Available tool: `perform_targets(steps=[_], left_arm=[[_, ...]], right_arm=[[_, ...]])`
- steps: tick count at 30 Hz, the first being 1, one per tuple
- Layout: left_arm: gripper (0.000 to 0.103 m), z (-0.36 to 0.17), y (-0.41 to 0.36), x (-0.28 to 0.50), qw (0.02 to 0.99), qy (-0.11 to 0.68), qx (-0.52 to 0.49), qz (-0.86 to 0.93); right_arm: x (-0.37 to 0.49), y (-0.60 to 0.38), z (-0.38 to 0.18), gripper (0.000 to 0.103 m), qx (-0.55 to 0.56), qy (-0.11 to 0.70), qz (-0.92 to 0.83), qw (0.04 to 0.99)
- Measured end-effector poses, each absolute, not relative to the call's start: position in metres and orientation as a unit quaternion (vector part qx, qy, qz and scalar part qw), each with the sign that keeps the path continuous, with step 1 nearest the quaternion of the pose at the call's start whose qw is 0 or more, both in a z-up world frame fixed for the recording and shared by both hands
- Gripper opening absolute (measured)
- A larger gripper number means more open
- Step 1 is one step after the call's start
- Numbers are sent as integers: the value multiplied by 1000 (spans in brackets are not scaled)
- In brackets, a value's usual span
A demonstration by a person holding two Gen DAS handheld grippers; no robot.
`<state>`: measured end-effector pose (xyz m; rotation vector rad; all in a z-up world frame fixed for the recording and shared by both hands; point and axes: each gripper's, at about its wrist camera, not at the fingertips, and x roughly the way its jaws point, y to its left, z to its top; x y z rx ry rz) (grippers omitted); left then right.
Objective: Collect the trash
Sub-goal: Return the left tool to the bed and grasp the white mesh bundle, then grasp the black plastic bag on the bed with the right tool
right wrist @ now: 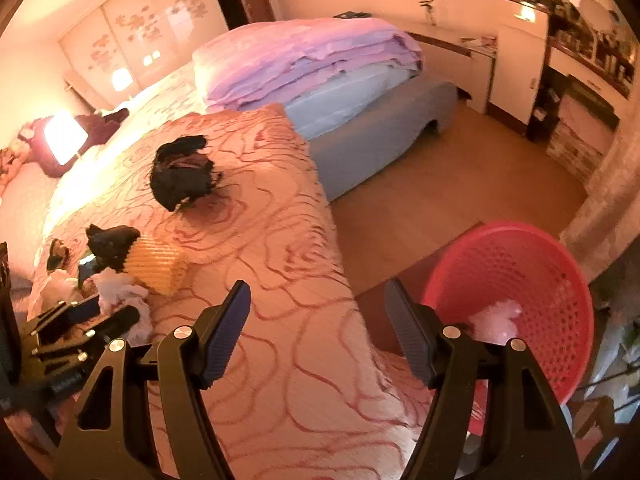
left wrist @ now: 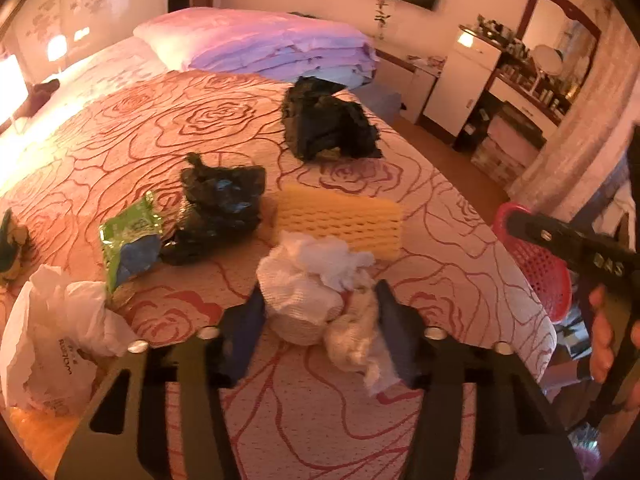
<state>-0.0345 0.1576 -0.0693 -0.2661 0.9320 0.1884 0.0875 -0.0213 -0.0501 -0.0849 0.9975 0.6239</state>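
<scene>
The left gripper (left wrist: pixel 320 316) clasps a crumpled white tissue wad (left wrist: pixel 316 284) between its fingers on the rose-patterned bedspread (left wrist: pixel 200 128). The right gripper (right wrist: pixel 318 328) hangs spread and empty, the red basket (right wrist: pixel 520 280) just to its right.

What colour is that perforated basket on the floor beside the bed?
The basket is red, shown best in the right wrist view.

L gripper (left wrist: pixel 320 312) jaws around white tissue wad (left wrist: pixel 316 280) on rose bedspread (left wrist: pixel 168 136); yellow sponge (left wrist: pixel 344 220) just behind; red basket (left wrist: pixel 540 264) at R.
</scene>
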Motion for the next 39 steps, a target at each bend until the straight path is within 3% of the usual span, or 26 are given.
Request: perform_targets(steps=[3,10,19,28,30,32,33,39], left_arm=[[42,-69,154,-36,883,445,-120,87],[41,-60,156,-49,887,437,-121,85],[41,-58,168,-58,885,436,-134,97],[41,-57,171,-58,885,435,-134,99],[41,-57,171,-58,885,435,-132,100],[41,-58,171,-57,885,435,-132,101],[41,-58,172,-56,885,435,-133,102],[41,-64,172,-55,881,442,-134,104]], right_arm=[[89,-2,-49,68,-54,465,311,827],[100,48,-42,68,-84,452,357,813],[114,121,-36,83,-111,432,403,799],[124,163,-51,84,-142,439,406,789],[127,162,-53,77,-141,440,401,791],[129,161,-55,61,-140,444,405,787],[129,160,-56,58,-140,444,405,787],[128,147,-53,51,-129,441,400,793]])
